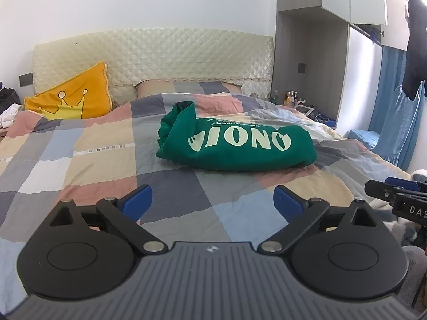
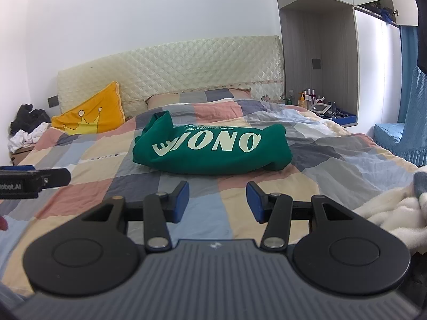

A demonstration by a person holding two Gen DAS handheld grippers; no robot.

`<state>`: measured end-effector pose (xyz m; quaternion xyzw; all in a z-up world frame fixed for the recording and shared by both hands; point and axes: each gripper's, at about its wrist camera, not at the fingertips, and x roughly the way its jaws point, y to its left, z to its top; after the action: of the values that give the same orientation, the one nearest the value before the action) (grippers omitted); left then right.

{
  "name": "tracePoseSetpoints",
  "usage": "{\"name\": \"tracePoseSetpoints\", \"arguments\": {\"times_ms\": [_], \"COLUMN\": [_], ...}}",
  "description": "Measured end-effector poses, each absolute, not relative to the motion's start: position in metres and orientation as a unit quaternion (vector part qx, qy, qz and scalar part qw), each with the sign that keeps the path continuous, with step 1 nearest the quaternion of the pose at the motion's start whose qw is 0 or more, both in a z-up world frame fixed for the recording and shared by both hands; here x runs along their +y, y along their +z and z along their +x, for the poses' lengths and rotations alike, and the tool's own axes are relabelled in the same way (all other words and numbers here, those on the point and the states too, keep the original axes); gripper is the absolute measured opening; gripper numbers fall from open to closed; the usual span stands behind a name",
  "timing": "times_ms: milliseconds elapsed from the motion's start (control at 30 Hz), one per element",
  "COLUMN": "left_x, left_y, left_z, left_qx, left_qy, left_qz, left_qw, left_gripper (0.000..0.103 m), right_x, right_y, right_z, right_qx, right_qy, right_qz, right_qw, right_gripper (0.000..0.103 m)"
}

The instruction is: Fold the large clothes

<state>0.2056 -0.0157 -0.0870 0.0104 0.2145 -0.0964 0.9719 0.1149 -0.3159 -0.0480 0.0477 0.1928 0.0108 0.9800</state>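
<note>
Green garment on checked bed

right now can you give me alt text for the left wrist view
A folded green sweatshirt with pale lettering lies on a patchwork checked bed cover, past the left gripper, whose blue-padded jaws stand wide open and empty above the cover. A yellow crown cushion leans on the quilted headboard, and the right gripper shows at the right edge.

left hand-held gripper: black linkage arms, blue pads, silver pivots, ribbed grey body | right hand-held gripper: same
</note>
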Motion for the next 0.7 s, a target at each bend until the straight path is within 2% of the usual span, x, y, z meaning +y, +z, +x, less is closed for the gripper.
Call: {"name": "tracePoseSetpoints", "arguments": {"times_ms": [67, 100, 133, 233, 700], "left_x": [-0.0153, -0.015, -0.0146, -0.0132, -0.0121], "left_y": [-0.0873, -0.0875, -0.0878, -0.0877, -0.0873], "left_z": [0.2061, 0.206, 0.2062, 0.206, 0.2023], "left_qx": [0.219, 0.22, 0.22, 0.221, 0.22], "left_qy": [-0.094, -0.093, -0.091, -0.09, -0.086], "left_qz": [0.01, 0.01, 0.01, 0.007, 0.011], "left_qw": [0.971, 0.971, 0.971, 0.971, 0.972], "left_gripper": [0.1, 0.1, 0.1, 0.1, 0.1], "right_x": [-0.3169, -0.3173, -0.3173, -0.3172, -0.3145], "right_y": [-0.0499, -0.0503, -0.0502, -0.0497, -0.049], "right_z": [0.1146, 0.1147, 0.1135, 0.1118, 0.1125], "right_qx": [0.195, 0.196, 0.194, 0.187, 0.186], "right_qy": [0.012, 0.014, 0.012, 0.008, -0.005], "right_qz": [0.052, 0.056, 0.058, 0.058, 0.05], "right_qw": [0.979, 0.979, 0.979, 0.981, 0.981], "right_gripper": [0.064, 0.079, 0.088, 0.096, 0.096]}}
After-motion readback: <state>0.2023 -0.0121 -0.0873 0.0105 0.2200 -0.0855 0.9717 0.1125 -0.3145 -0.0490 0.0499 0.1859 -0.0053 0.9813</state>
